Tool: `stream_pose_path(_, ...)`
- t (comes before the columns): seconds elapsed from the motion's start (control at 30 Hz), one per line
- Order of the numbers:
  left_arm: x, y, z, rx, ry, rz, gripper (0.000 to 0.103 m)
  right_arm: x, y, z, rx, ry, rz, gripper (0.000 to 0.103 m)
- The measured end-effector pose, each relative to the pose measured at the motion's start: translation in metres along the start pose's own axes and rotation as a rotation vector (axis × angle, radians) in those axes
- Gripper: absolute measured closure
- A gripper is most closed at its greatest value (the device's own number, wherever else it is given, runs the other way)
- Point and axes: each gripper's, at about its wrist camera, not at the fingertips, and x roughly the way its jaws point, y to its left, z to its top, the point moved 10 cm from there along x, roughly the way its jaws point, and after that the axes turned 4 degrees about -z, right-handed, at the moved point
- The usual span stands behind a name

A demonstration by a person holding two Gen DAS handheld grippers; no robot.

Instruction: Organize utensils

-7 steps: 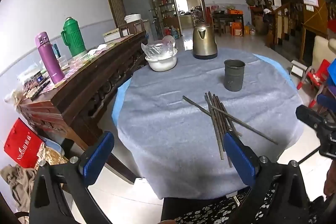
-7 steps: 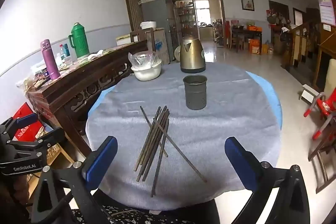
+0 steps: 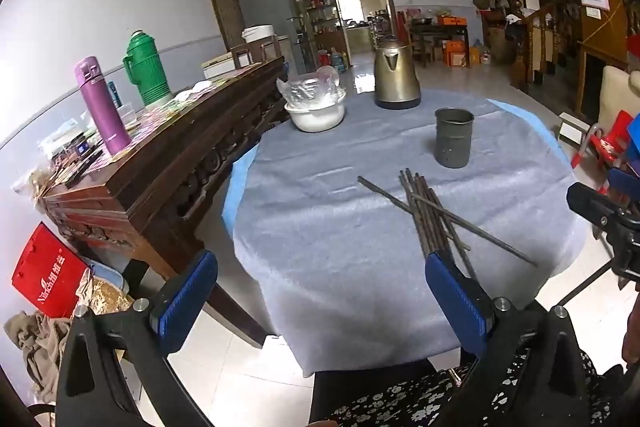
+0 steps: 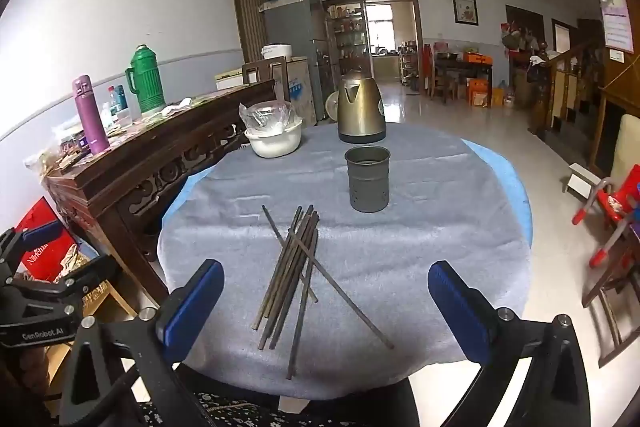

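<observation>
Since the earlier frame almost nothing had moved: both grippers hung at the near edge of the surface [image 4: 440, 187], and the chopsticks [image 4: 294, 275] lay as before. The left gripper [image 3: 320, 299] and the right gripper [image 4: 326, 311] each stood with fingers spread fully wide, holding nothing. The chopsticks lay in a loose, crossed pile near the near edge, apart from the empty metal holder [image 4: 367, 179] standing toward the middle. The thin sticks overlapped, so closing on one could have dragged its neighbours or rolled some off the near edge. A careless insertion could also have tipped the light holder.
</observation>
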Motion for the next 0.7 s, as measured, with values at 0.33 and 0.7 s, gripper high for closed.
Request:
stream_pose_path(0.33,-0.008,-0.002,-0.007,0.001,0.022,0.034,0.0,0.012,0.007,-0.007,-0.013,0.015,-0.025,0.0)
stream_pose_path(0.7,-0.009,-0.005,-0.01,0.0,0.035,0.031,0.0,0.022,0.005,-0.018,-0.014,0.066,-0.057,0.0)
